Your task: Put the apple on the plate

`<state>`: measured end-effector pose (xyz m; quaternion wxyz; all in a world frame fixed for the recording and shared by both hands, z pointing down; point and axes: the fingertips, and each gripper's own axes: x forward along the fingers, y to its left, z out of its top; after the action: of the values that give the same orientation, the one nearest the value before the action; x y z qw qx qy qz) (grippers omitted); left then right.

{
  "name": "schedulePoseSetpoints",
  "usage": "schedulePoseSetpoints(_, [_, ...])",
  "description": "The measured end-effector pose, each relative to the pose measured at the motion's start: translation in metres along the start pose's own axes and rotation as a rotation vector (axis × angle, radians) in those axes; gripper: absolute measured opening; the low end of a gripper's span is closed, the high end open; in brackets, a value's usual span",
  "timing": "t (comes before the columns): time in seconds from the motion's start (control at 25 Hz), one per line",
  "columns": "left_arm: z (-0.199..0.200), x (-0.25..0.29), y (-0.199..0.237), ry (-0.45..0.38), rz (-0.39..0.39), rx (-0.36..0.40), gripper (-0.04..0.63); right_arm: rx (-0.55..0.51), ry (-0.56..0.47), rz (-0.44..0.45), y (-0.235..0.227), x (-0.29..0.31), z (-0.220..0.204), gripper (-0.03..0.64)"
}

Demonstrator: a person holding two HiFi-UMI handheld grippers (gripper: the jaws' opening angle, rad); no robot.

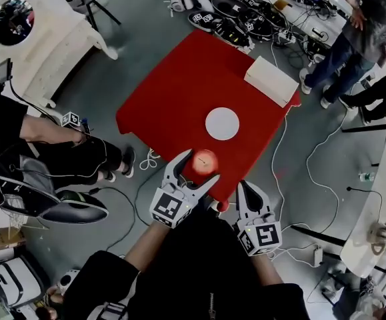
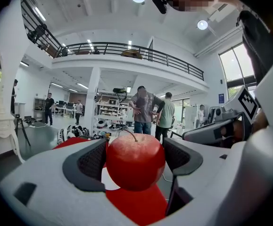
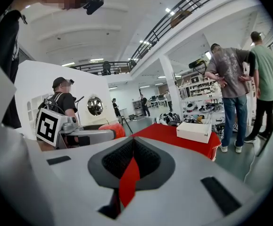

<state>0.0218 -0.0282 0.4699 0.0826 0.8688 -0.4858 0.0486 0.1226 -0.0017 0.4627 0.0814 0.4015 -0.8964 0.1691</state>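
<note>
A red apple [image 1: 205, 161] sits between the jaws of my left gripper [image 1: 201, 166], which is shut on it over the near edge of the red table [image 1: 173, 99]. In the left gripper view the apple [image 2: 135, 161] fills the gap between the dark pads, its stem pointing up. The round white plate [image 1: 222, 123] lies bare on the table, a little beyond and right of the apple. A sliver of the plate [image 2: 109, 181] shows under the apple. My right gripper [image 1: 249, 189] hangs shut and holding nothing just off the table's near corner. Its pads [image 3: 143, 161] meet.
A white box [image 1: 271, 81] rests on the table's far right corner. Cables [image 1: 293, 179] trail over the floor to the right. A seated person [image 1: 53, 152] is close on the left, and people [image 1: 353, 39] stand at the back right. Several gripper devices [image 1: 229, 12] lie beyond the table.
</note>
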Motion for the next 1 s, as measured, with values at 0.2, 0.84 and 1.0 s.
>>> schedulePoseSetpoints(0.2, [0.01, 0.041, 0.035, -0.023, -0.062, 0.025, 0.374, -0.006, -0.002, -0.059, -0.018, 0.042, 0.023, 0.011])
schedulePoseSetpoints(0.84, [-0.003, 0.128, 0.11, -0.012, -0.218, 0.139, 0.374, -0.019, 0.076, -0.158, -0.042, 0.13, 0.04, 0.011])
schedulePoseSetpoints(1.0, [-0.022, 0.147, 0.111, 0.015, -0.22, 0.114, 0.374, -0.01, 0.098, -0.173, -0.058, 0.127, 0.036, 0.011])
